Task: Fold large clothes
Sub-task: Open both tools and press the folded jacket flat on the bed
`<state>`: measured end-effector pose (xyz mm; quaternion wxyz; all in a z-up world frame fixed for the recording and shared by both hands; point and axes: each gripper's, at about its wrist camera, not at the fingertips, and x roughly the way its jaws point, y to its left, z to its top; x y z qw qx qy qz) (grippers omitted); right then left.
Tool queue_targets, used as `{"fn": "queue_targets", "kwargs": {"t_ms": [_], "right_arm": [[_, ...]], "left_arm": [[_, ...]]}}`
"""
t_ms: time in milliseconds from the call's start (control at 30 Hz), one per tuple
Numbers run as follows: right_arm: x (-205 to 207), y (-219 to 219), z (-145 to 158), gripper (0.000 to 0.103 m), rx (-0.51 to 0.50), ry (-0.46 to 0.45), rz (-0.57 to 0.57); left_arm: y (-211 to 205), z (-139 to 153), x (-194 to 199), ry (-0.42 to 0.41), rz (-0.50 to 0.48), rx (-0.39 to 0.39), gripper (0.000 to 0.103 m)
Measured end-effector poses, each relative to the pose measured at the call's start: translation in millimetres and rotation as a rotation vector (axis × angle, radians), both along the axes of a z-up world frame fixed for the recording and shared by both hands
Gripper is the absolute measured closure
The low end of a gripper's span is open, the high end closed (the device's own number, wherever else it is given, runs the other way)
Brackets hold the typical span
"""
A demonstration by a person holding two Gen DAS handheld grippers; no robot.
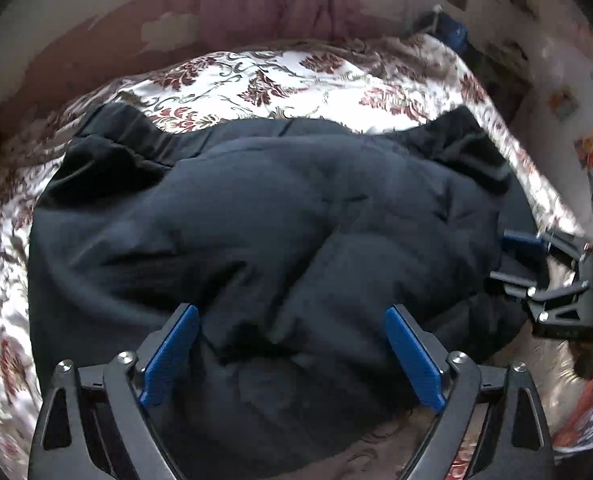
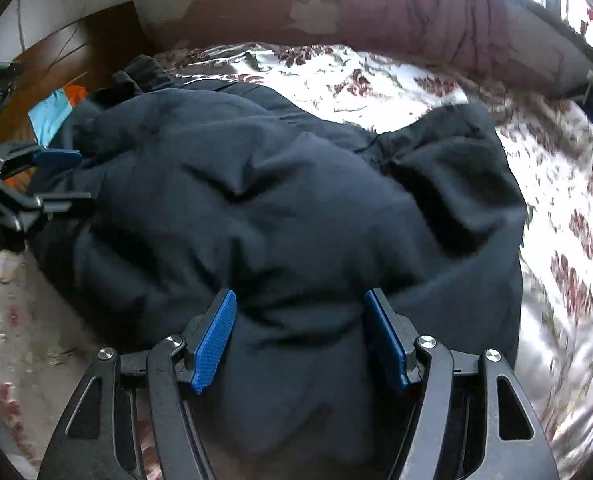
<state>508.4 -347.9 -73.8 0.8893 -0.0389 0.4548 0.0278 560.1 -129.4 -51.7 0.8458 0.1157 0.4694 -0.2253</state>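
Observation:
A large dark navy garment (image 1: 264, 216) lies rumpled and partly folded on a floral bedspread (image 1: 256, 76); it also fills the right wrist view (image 2: 280, 208). My left gripper (image 1: 292, 320) is open, its blue pads straddling the garment's near edge with cloth between them but not pinched. My right gripper (image 2: 300, 304) is open the same way over the near edge at the other end. Each gripper shows in the other's view, the right one at the garment's right side (image 1: 512, 258) and the left one at its left side (image 2: 62, 178), both with jaws apart.
The bed runs back to a peeling brown and white wall (image 1: 108, 36) with a pink curtain (image 1: 280, 0). A window (image 2: 568, 4) is at the upper right. A wooden board (image 2: 76, 56) and orange and blue cloth (image 2: 56, 108) lie left of the garment.

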Motion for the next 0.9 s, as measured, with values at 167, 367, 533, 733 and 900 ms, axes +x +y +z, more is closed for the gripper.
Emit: {"fn": "queue_targets", "kwargs": {"t_ms": [167, 367, 533, 733, 900], "right_arm": [[47.5, -4.5, -12.2, 0.042, -0.035, -0.049, 0.003], [99.6, -6.6, -18.6, 0.042, -0.033, -0.060, 0.034], [129.2, -7.9, -28.1, 0.042, -0.027, -0.053, 0.048], [153.9, -7.8, -33.4, 0.042, -0.019, -0.040, 0.039], [169.0, -10.4, -39.8, 0.040, 0.009, -0.014, 0.041]], "left_arm": [[-25.4, -16.1, 14.4, -0.045, 0.001, 0.182, 0.000], [-23.2, -18.8, 42.9, -0.040, 0.092, 0.212, 0.000], [-15.8, -19.7, 68.5, -0.047, 0.156, 0.195, 0.000], [-8.3, -16.5, 102.5, -0.083, 0.248, 0.190, 0.000], [5.6, -20.8, 130.3, -0.063, 0.340, 0.161, 0.000]]}}
